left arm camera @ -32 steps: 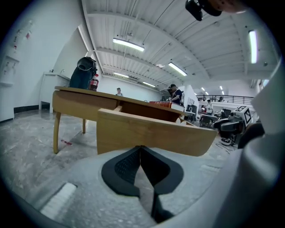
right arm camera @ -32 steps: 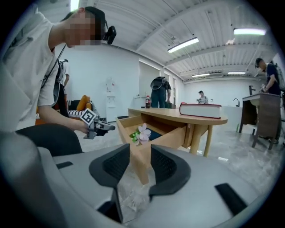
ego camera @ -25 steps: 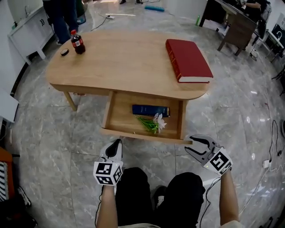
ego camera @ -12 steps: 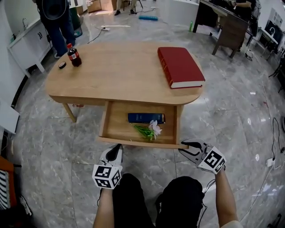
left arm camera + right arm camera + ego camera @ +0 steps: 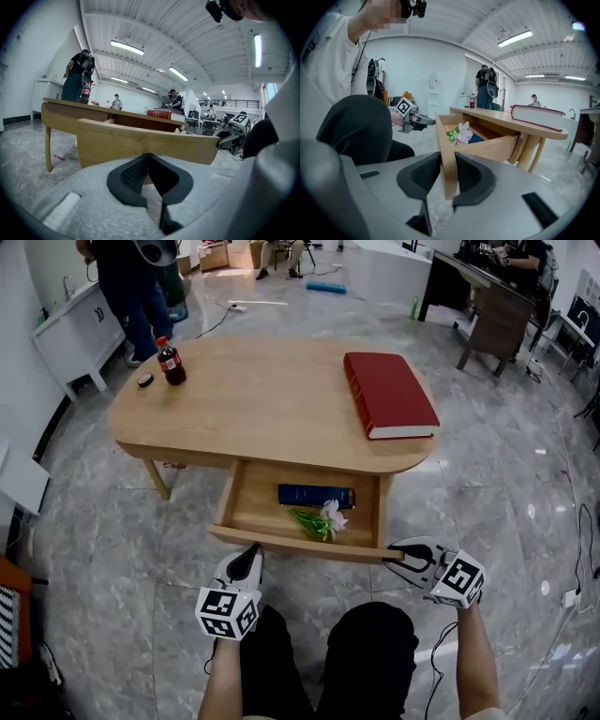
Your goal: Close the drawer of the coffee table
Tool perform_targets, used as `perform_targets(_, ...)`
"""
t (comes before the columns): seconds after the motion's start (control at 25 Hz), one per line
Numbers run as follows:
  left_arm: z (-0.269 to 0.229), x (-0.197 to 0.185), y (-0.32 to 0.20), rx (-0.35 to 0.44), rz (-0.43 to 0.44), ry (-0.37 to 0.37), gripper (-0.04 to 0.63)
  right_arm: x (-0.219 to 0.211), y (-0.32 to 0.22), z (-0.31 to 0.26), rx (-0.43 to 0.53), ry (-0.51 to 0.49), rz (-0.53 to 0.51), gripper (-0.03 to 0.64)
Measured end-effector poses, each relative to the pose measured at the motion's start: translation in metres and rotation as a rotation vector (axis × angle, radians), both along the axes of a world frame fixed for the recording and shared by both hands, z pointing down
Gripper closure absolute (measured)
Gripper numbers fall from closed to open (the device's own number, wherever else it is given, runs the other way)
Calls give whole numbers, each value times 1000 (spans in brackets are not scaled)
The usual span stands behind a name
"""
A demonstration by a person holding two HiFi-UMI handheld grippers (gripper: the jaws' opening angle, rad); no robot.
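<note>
The light wooden coffee table (image 5: 262, 399) has its drawer (image 5: 258, 507) pulled out toward me. Inside lie a blue book (image 5: 316, 495) and a white flower with green stem (image 5: 323, 517). My right gripper (image 5: 392, 555) is at the right end of the drawer front (image 5: 300, 545). Its jaws are closing, with the panel's end (image 5: 449, 136) between the pads of the right gripper (image 5: 448, 158), which touch it on both sides. My left gripper (image 5: 251, 552) is shut and empty. In the left gripper view, the left gripper (image 5: 148, 157) has its tip at the drawer front (image 5: 140, 140), left of centre.
On the tabletop lie a thick red book (image 5: 389, 395), a cola bottle (image 5: 171, 360) and a small dark cap (image 5: 144, 381). A person (image 5: 131, 282) stands behind the table by a white cabinet (image 5: 70, 329). My knees (image 5: 319, 652) are just below the drawer.
The right gripper's jaws have narrowed from wide open onto the right end of the drawer front. The left gripper has risen slightly toward the panel. The drawer stays out.
</note>
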State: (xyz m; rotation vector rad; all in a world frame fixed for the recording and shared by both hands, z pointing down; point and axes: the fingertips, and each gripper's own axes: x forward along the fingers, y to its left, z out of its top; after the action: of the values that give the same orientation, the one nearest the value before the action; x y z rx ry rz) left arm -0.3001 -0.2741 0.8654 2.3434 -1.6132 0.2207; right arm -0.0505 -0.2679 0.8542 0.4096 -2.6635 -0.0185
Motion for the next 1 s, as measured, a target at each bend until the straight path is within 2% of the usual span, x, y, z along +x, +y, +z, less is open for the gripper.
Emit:
perform_targets(0.44, -4, 3, -28, -33, -26, -32, 586, 3, -26, -6, -14, -28, -2, 515)
perform_targets(0.72, -4, 0, -55, -28, -35, 21, 586, 1, -52, -6, -16, -48, 36, 512)
perform_targets(1.0, -7, -3, -75, -53, -16, 16, 586, -1, -77, -8, -42, -61, 68, 505)
